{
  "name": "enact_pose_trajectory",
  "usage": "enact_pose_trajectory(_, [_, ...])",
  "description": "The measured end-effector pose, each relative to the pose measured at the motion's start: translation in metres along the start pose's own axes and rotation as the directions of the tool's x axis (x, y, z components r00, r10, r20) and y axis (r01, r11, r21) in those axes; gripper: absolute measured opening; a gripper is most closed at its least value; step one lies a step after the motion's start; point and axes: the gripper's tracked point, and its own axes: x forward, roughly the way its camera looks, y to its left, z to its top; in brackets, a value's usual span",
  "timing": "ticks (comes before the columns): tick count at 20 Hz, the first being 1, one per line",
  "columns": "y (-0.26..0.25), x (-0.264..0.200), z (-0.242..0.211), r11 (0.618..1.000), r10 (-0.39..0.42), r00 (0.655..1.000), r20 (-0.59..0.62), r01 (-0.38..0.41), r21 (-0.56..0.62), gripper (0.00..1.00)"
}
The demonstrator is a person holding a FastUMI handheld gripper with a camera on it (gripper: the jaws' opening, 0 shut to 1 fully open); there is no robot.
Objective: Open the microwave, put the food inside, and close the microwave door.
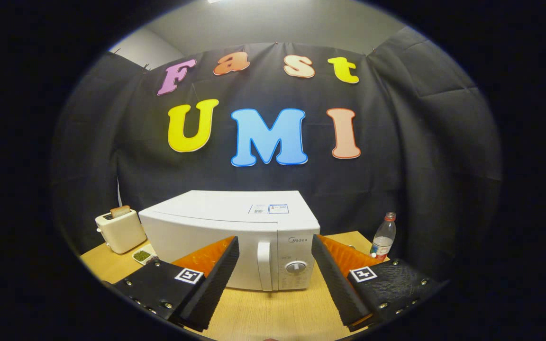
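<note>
Tongs [275, 279] spread wide, holding nothing, above the near tabletop [273, 312]; just beyond them I see the microwave [235, 237], white, door shut, its vertical handle [264, 265] beside the dial [295, 267]; opening step not yet begun, I judge; next I must reach the handle and pull; food dish [142, 256] sits at far left, by the toaster [120, 230].

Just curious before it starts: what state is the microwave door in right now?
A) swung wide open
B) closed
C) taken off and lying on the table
B: the microwave door sits flush with its front, the handle upright beside the dial, seen between the open gripper fingers with nothing held.
</note>
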Motion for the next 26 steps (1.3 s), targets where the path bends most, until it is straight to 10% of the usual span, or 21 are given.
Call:
enact_pose_trajectory(12, [0.017,0.088,-0.08,0.999,0.016,0.981,-0.191,-0.022,-0.028,0.82])
enact_pose_trajectory(14, [0.015,0.093,-0.082,0.999,-0.003,0.981,-0.193,-0.004,-0.037,0.58])
enact_pose_trajectory(17, [0.025,0.093,-0.076,0.999,0.003,0.982,-0.187,-0.01,-0.037,0.49])
enact_pose_trajectory(18, [0.022,0.096,-0.078,0.999,-0.004,0.983,-0.186,-0.005,-0.047,0.3])
enact_pose_trajectory(26, [0.025,0.082,-0.081,0.999,0.005,0.974,-0.226,-0.012,-0.032,0.19])
